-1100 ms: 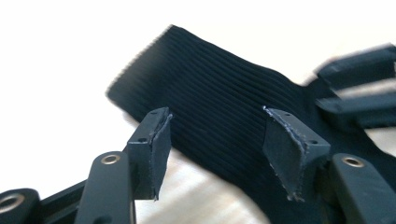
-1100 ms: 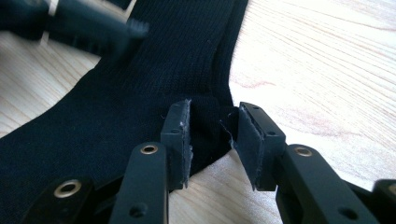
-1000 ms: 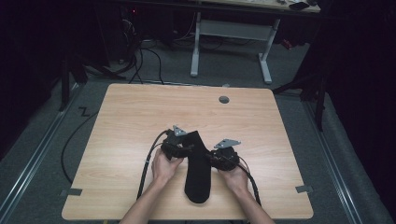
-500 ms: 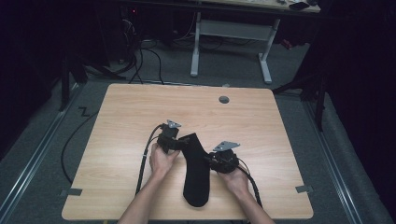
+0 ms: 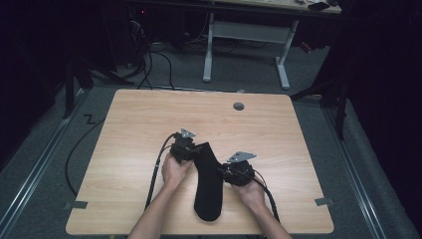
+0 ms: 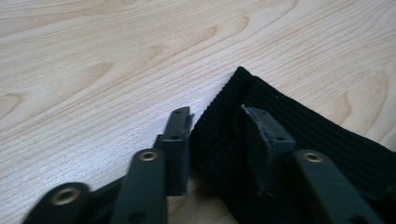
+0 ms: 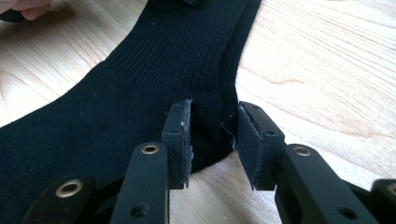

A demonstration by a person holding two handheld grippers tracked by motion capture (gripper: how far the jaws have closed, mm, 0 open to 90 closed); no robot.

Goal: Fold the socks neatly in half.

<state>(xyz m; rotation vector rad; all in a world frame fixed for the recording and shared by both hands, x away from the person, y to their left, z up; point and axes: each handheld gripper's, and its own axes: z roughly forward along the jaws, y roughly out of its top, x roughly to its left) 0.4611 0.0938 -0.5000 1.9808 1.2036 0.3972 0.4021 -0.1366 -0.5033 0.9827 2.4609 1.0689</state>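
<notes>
A long black sock (image 5: 208, 184) lies flat near the front of the wooden table (image 5: 149, 119), cuff away from me. My left gripper (image 5: 195, 149) is at the cuff's left corner. In the left gripper view its jaws (image 6: 215, 116) have just been closing, and the ribbed cuff (image 6: 289, 126) is bunched between the pads. My right gripper (image 5: 222, 172) is at the sock's right edge, halfway down. In the right gripper view its pads (image 7: 214, 112) pinch a fold of that edge of the sock (image 7: 154, 60).
A round cable hole (image 5: 239, 106) sits near the table's far edge. Black cables trail from both grippers over the front edge. Tape marks (image 5: 75, 204) are stuck on the front corners. A white desk frame (image 5: 244, 35) stands behind the table.
My left gripper has sunk a little onto the cuff corner and its jaws have narrowed around it. The sock lies straighter. The right gripper has kept its hold.
</notes>
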